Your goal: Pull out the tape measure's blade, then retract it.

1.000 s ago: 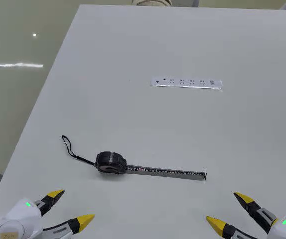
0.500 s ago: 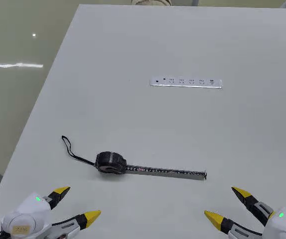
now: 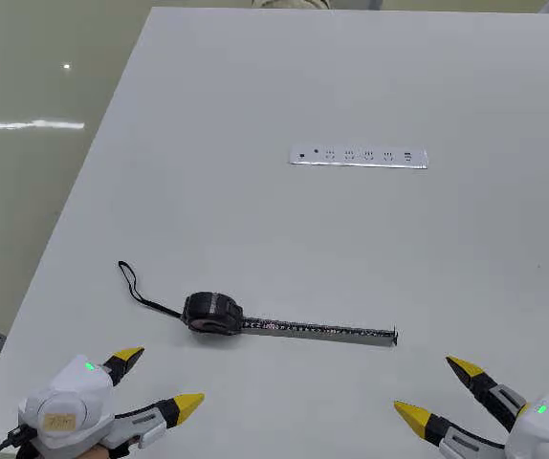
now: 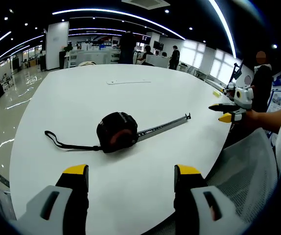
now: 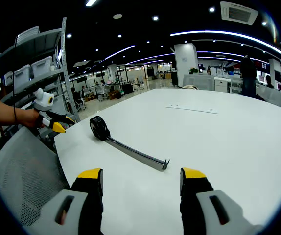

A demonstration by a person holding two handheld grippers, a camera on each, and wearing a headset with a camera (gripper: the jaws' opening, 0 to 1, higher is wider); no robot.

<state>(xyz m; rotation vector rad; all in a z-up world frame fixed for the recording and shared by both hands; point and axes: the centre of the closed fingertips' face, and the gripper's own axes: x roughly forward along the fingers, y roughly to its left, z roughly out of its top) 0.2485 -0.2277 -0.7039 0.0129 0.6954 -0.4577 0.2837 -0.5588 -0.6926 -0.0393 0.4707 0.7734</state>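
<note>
1. Since a second ago, the left tool has crept nearer the tape measure; its jaws are spread and empty.
2. Right tool, also spread and empty, is near the blade tip.
3. Tape measure lies by the worktop's near edge, blade out, with open surface beyond it up to a power strip.

White table: tape measure, blade out rightward. L gripper, R gripper agape nr front edge, touching nothing. Power strip beyond.
</note>
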